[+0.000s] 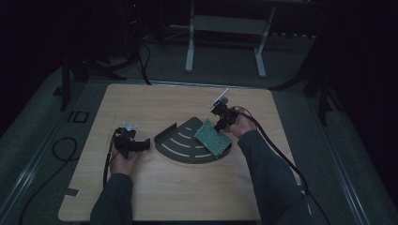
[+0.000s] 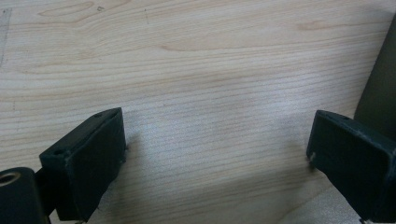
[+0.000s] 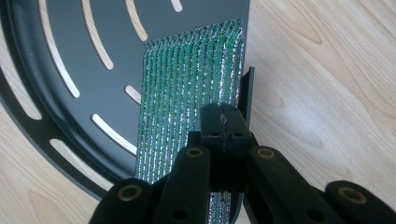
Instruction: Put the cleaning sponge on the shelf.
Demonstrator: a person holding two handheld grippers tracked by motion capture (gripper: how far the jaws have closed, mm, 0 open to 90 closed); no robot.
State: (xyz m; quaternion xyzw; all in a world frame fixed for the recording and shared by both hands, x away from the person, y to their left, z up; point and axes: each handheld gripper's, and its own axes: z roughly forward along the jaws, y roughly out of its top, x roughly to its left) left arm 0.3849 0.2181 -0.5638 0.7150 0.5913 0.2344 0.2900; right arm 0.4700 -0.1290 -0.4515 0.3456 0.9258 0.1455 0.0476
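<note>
Pale wood-grain worktop [image 1: 187, 187] is carrying everything in the high view. A dark grey fan-shaped slotted tray [image 1: 183, 145] is sitting near its middle, and a green perforated circuit board [image 1: 212, 137] is leaning across the tray's right end. The right gripper [image 1: 220, 124] is meeting the board's upper edge, towards the worktop's right edge. The left gripper [image 1: 143, 145] is resting near the left edge, just beside the tray and apart from it.

Through the left gripper view, the left gripper [image 2: 217, 149] is holding its jaws spread wide over bare wood [image 2: 196, 60], pinching nothing; a dark edge of the tray [image 2: 380, 88] is showing at the right.

Through the right gripper view, the right gripper [image 3: 223, 122] is pressing its jaws together on the near edge of the circuit board [image 3: 187, 88], which is lying tilted over the tray [image 3: 70, 28] and its raised side wall.
</note>
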